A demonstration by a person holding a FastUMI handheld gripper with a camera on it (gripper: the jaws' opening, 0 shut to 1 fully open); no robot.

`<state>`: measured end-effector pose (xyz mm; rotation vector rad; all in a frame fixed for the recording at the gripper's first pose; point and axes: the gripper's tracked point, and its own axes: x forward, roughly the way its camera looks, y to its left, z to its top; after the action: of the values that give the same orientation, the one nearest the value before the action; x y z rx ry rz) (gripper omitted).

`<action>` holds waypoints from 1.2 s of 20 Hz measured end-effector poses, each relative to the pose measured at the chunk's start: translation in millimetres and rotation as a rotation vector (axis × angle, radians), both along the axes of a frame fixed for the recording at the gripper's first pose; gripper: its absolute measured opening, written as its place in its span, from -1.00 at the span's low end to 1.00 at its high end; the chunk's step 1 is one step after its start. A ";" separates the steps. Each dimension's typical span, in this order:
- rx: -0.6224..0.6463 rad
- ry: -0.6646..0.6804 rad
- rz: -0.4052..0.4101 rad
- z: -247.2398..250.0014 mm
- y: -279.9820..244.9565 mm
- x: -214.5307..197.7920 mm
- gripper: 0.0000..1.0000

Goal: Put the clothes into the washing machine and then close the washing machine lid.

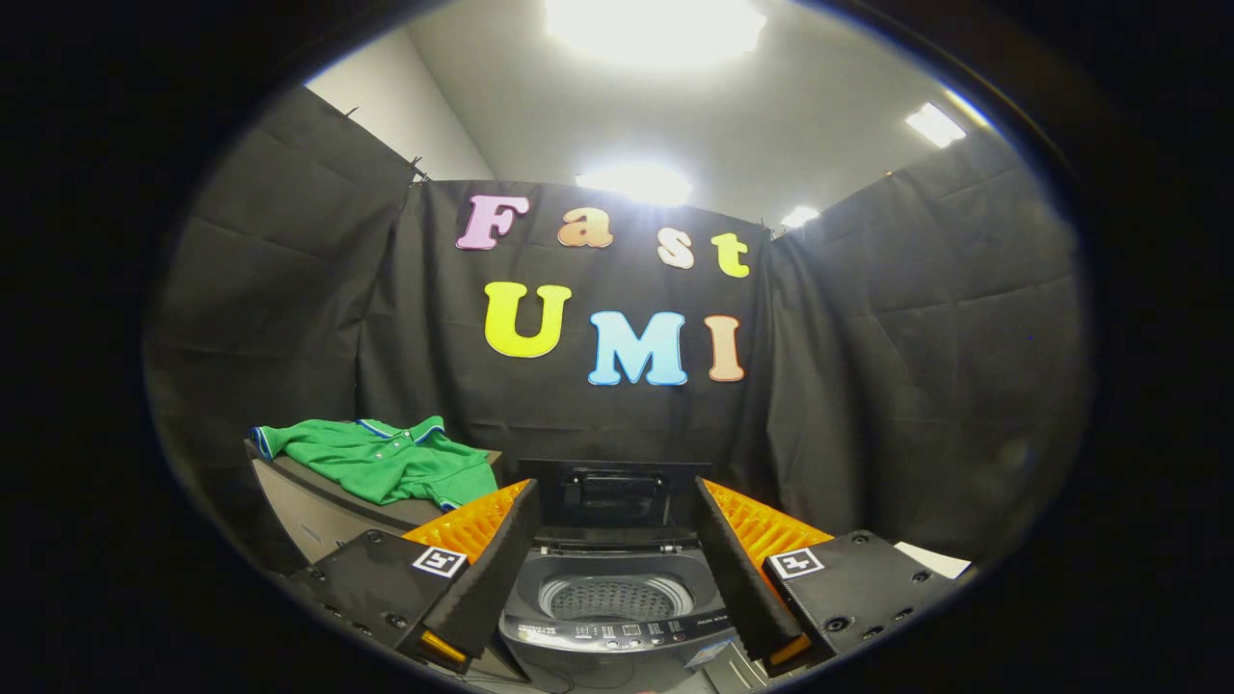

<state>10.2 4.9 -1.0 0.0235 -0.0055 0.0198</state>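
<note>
Wall [916,366]: black cloth stood behind everything, hung in folds.
Washer [617,602]: sat low between the fingers, drum bare inside, control strip along its near rim.
Lid [614,493]: stood raised, upright at the back of the washer.
Cabinet [318,511]: stood left of the washer, beyond the left finger.
Shirt [386,461]: green, lay spread on top of the cabinet, outside the washer.
Gripper [613,598]: fingers were spread wide, holding nothing, one on each side of the washer.

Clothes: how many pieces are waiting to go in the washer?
1: a green shirt lies on the grey surface left of the washer, beyond the open gripper. More may be hidden.
</note>
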 end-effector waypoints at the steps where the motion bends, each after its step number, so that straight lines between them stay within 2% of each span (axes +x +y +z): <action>1: 0.002 -0.001 0.002 0.0 0.7 0.9 0.95; 11: 0.017 -0.026 0.052 18.6 21.6 19.3 0.95; 24: 0.048 -0.041 0.231 70.7 109.9 54.9 0.95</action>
<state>65.1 114.8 69.7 0.0712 -0.0440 0.2510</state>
